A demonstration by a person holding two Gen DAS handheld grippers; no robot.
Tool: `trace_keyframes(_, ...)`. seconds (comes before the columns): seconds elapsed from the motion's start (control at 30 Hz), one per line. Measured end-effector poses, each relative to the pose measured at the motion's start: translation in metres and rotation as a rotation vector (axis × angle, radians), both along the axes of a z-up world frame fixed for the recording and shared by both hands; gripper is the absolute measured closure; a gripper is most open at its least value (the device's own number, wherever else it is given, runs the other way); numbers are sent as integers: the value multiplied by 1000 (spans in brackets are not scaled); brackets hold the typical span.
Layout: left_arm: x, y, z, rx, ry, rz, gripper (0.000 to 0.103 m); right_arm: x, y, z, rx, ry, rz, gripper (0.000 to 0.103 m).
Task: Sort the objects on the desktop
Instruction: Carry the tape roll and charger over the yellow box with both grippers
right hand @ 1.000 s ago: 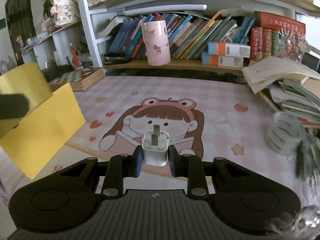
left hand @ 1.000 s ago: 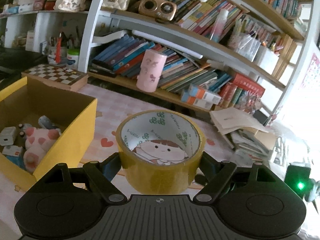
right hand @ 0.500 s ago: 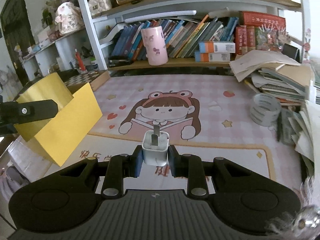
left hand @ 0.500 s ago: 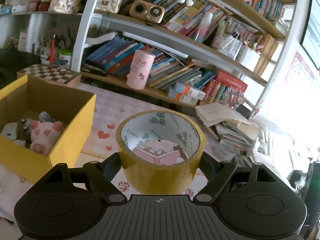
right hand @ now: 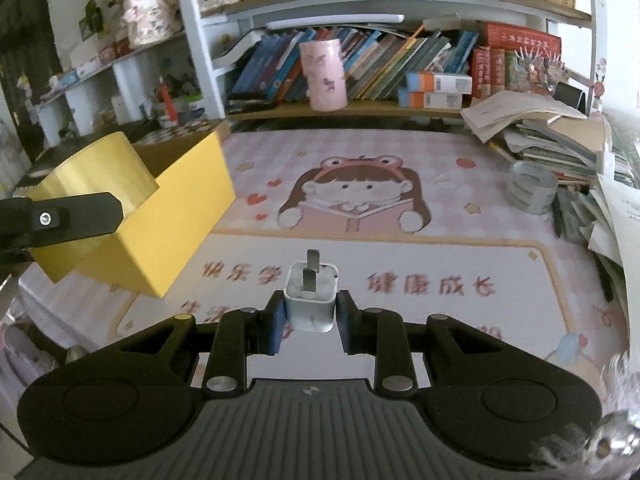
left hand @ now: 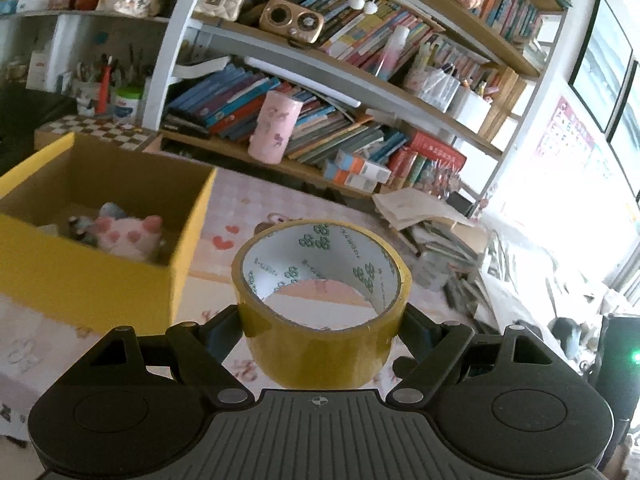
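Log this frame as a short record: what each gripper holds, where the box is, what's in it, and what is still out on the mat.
left gripper: shut on tape roll, held in the air
right gripper: shut on charger plug, prongs pointing forward
yellow box: open, on the mat's left side
box contents: pink plush toy, other small items unclear
still on mat: grey tape roll by the book pile

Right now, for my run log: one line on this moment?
left gripper: shut on tape roll | right gripper: shut on charger plug | yellow box: open, plush inside
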State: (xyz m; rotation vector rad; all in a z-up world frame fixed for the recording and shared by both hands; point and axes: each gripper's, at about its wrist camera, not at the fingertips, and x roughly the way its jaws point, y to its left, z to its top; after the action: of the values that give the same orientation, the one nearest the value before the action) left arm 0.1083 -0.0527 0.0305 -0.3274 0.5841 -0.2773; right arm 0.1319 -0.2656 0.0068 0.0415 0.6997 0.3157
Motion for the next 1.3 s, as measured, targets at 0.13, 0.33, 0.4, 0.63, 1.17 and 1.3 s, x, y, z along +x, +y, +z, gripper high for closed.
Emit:
trace_keyframes(0.13, -18, 22, -4, 1, 17, -9, 18, -20, 21, -2, -11, 7, -7, 79)
trace_keyframes(0.33, -44, 51, -10, 15, 36, -19, 18, -51, 53, -9, -13, 27, -13, 79)
trace_keyframes(0.4, -53, 61, -13, 23, 48, -17, 18, -61, 63, -11, -19, 33, -11, 79)
trace_keyframes(0.63, -75, 85, -23, 74, 111, 3, 19, -88, 92, -18, -33, 56, 8, 79)
trace_keyframes(1.17, -103, 130, -28, 46, 130, 92, 19, -99, 144, -15, -74, 51, 143, 79)
trace_keyframes(1.3, -105, 136, -28, 40, 124, 108, 19, -99, 151, -14, -82, 42, 166, 79)
